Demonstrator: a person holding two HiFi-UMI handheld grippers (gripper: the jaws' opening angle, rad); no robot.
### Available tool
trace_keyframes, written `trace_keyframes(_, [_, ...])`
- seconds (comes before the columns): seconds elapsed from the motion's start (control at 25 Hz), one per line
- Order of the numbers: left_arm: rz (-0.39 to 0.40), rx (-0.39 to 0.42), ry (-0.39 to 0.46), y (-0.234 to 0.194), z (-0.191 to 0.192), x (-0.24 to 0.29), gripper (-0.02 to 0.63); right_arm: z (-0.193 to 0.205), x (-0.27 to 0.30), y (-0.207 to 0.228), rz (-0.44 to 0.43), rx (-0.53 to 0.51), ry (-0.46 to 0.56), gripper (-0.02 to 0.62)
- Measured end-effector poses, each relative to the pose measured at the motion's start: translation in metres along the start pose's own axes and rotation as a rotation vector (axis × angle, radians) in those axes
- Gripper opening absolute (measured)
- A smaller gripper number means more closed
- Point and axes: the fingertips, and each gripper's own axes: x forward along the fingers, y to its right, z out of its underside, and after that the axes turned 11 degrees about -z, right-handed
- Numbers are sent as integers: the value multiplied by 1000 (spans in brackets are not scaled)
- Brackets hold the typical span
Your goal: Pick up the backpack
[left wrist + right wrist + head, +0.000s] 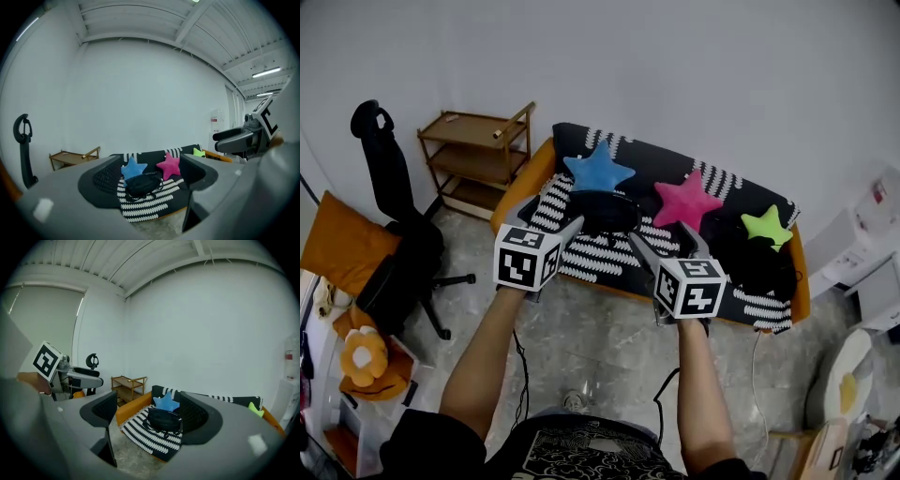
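A black backpack lies on an orange sofa covered by a black-and-white striped blanket, just below a blue star pillow. In the left gripper view the backpack shows between the jaws at a distance, and likewise the backpack in the right gripper view. My left gripper is held in the air short of the sofa's front, open and empty. My right gripper is beside it, also open and empty. Neither touches the backpack.
A pink star pillow and a green star pillow rest further right on the sofa, near another dark bundle. A wooden shelf stands left of the sofa, a black office chair further left. A cable runs across the floor.
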Motion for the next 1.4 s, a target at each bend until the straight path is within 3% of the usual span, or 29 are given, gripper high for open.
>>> trace_keyframes(0.52, [2,12,11,-16,1,34,385,1,34,17,7,10,18,442])
trace_keyframes(0.84, [-1,29,-1,-15,6,80,385,3,70,51,-2,18,31,442])
trace_keyframes(1.4, [-54,36,-20,-22,-52,246,385,-53,190,180,-75,20,31,442])
